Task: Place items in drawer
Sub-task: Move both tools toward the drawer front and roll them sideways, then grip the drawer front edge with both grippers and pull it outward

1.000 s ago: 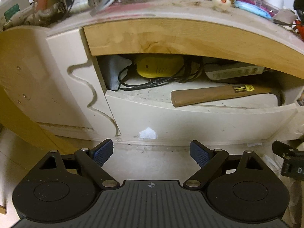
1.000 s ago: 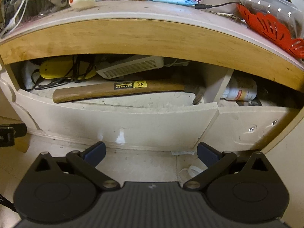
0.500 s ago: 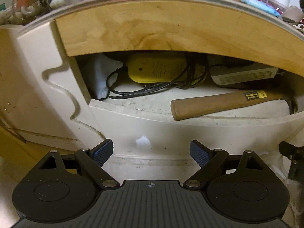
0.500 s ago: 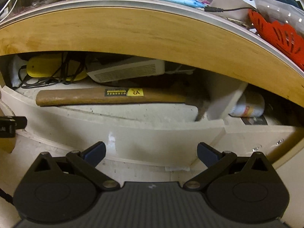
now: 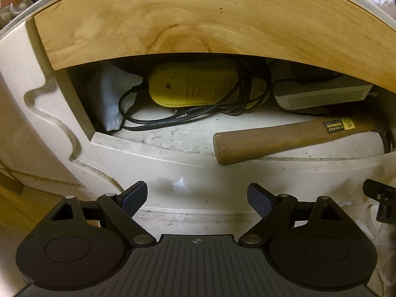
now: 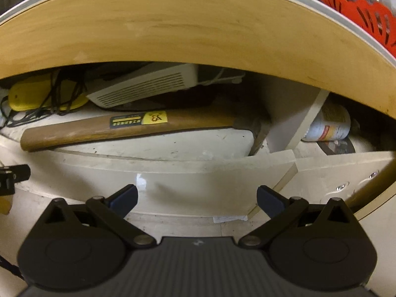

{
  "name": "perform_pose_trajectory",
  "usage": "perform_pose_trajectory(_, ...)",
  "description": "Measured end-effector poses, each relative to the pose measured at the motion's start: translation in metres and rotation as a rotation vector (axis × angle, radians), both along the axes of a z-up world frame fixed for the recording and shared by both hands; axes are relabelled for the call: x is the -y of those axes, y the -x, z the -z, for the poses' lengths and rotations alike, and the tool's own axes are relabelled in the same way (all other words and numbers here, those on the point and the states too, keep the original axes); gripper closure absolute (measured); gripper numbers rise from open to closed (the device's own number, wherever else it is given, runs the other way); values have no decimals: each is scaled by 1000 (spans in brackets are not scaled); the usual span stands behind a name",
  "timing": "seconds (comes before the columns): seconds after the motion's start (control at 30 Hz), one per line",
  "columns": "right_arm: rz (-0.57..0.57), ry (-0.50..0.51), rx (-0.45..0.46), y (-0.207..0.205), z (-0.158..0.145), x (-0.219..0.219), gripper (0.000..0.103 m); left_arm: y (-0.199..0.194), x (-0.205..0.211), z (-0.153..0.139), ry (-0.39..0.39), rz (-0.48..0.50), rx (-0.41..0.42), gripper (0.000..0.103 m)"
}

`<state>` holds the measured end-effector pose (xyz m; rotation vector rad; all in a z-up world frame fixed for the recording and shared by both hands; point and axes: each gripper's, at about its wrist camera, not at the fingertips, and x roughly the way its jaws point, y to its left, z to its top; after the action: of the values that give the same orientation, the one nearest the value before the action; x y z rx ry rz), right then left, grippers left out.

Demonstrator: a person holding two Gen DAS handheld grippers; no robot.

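A cream drawer front (image 5: pixel 222 175) (image 6: pixel 188 180) stands partly open under a wooden desk edge (image 5: pixel 173 19) (image 6: pixel 173 32). Inside lie a wooden-handled hammer (image 5: pixel 284 138) (image 6: pixel 123 126), a yellow device (image 5: pixel 198 86) (image 6: pixel 37 96) wrapped in black cable, a white vented box (image 5: pixel 321 96) (image 6: pixel 148 86) and a pale cloth bag (image 5: pixel 111 99). My left gripper (image 5: pixel 197 196) is open and empty, close to the drawer front. My right gripper (image 6: pixel 196 199) is open and empty, also close to the drawer front.
A white bottle (image 6: pixel 329 123) lies in a neighbouring compartment right of a divider (image 6: pixel 292 121). A red openwork mat (image 6: pixel 358 14) sits on the desk top. The right gripper's tip (image 5: pixel 381 198) shows at the left wrist view's right edge.
Both grippers have moved closer to the drawer front and slightly upward; the drawer opening and desk edge fill more of each view. Jaws stay open.
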<state>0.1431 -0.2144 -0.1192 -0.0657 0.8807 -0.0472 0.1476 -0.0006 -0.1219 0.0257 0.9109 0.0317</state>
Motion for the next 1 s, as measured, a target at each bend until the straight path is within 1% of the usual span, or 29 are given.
perform_pose_trajectory(0.13, 13, -15, 2, 0, 0, 3, 0, -1, -2, 1, 4, -6, 1, 14)
perform_pose_trajectory(0.33, 2, -13, 11, 1, -1, 2, 1, -2, -8, 0, 8, -17, -3, 14)
perform_pose_trajectory(0.4, -5, -11, 14, 2, -2, 1, 1, -2, -8, 0, -1, -15, -6, 14)
perform_pose_trajectory(0.47, -22, -4, 17, 2, -2, 0, 1, -4, -8, -1, -28, 6, -15, 14)
perform_pose_trajectory(0.6, -75, 42, 23, 3, -2, -3, 1, -3, -2, -2, -125, 72, -13, 14)
perform_pose_trajectory(0.67, -123, 91, 28, 4, -2, -6, 1, -1, 3, -1, -198, 122, -1, 14)
perform_pose_trajectory(0.7, -155, 124, 33, 4, -2, -8, 1, 0, 6, -1, -236, 147, 5, 14)
perform_pose_trajectory(0.83, -299, 295, 51, 5, 1, -15, 2, 4, 17, 4, -431, 280, 26, 14)
perform_pose_trajectory(0.9, -364, 369, 56, 6, 3, -17, 5, 4, 19, 6, -504, 340, 36, 14)
perform_pose_trajectory(1.0, -456, 474, 64, 6, 7, -19, 5, 3, 18, 12, -606, 426, 39, 14)
